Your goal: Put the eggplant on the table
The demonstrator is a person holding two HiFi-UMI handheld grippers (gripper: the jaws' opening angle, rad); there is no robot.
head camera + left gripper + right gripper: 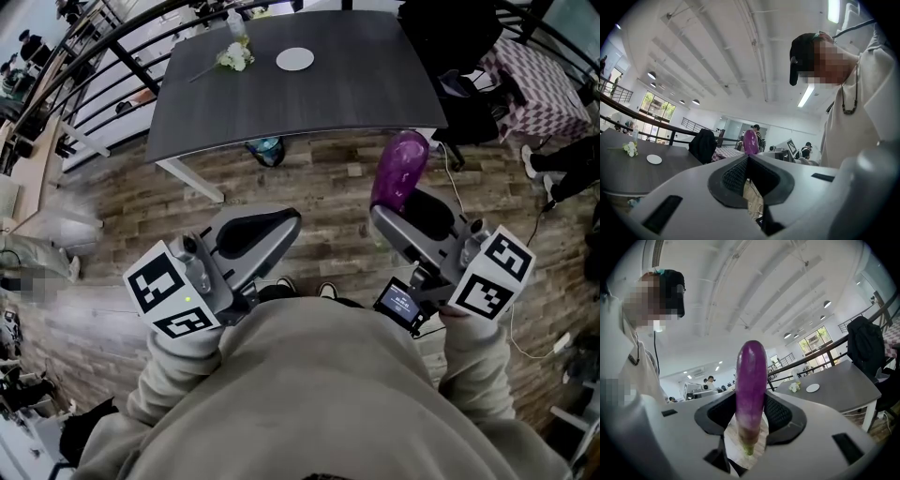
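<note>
My right gripper (392, 214) has its jaws clamped on the upright eggplant (398, 173), the left gripper (286, 223) is closed and empty, and the far tabletop (309, 103) is not yet reached.

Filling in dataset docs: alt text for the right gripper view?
A purple eggplant stands upright, clamped in the jaws of the right gripper, green stem end down. Behind it at right, a dark table holds a white plate and white flowers; a person is at left.

No word, brand or number is legible. Black-and-white square markers cover the left cube (172, 292) on the left gripper (281, 223), at eight o'clock, and the right cube (492, 272) on the right gripper (398, 214), at four o'clock. The print on the small screen (401, 305) is unreadable.
</note>
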